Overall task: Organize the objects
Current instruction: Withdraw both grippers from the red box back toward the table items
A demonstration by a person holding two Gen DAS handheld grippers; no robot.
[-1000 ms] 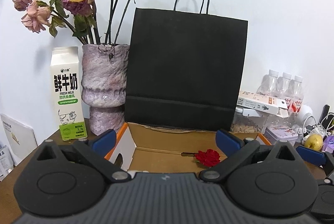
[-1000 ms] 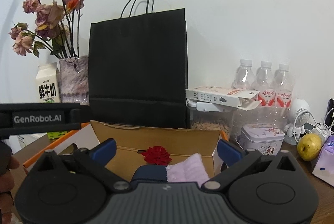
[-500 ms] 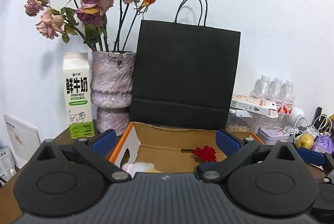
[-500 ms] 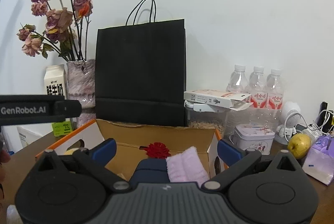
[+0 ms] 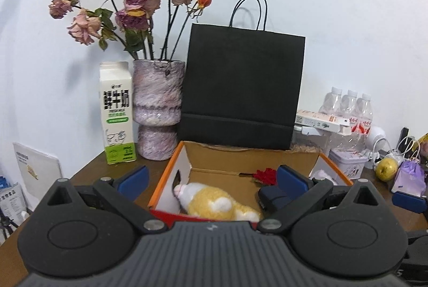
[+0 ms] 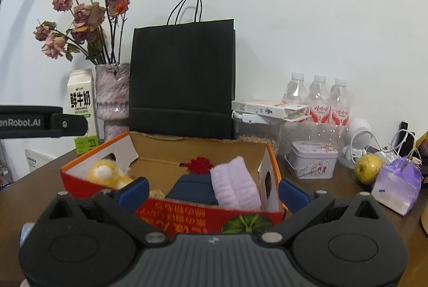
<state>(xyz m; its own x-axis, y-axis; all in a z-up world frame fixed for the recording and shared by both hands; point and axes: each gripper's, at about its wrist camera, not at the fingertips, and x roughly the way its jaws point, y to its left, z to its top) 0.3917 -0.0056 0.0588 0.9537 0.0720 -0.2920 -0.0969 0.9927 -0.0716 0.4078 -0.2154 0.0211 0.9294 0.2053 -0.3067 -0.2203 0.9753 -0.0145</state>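
The left gripper (image 5: 211, 180) is seen with its blue-padded jaws spread wide and nothing held between them. Framed between those jaws is the open orange-rimmed cardboard box (image 5: 171, 172), which rests on the dark brown wooden table (image 5: 88, 176). Just ahead of the jaws, inside the box, a yellow and white plush toy (image 5: 214, 200) is lying on its side; its near end is cut off by the gripper body. Toward the right jaw a dark blue folded item (image 5: 270, 197) is partly hidden, and what it is cannot be made out. A small red fabric flower (image 5: 264, 176) is seen just beyond it.

The right gripper (image 6: 212, 192) is likewise held wide open and empty, with the box's red printed front wall (image 6: 187, 216) between its jaws. The lower part of that wall is covered by the gripper body. Between the jaws, a rolled lilac towel (image 6: 235, 186) is leaned against the dark blue item (image 6: 192, 188), whose form stays unclear. The plush toy (image 6: 107, 174) is set beyond the left jaw, half concealed by the box's side flap.

Behind the box, a black paper carrier bag (image 6: 182, 78) is stood upright. A strap marked with partly cropped lettering (image 6: 40, 121) enters at the left edge.
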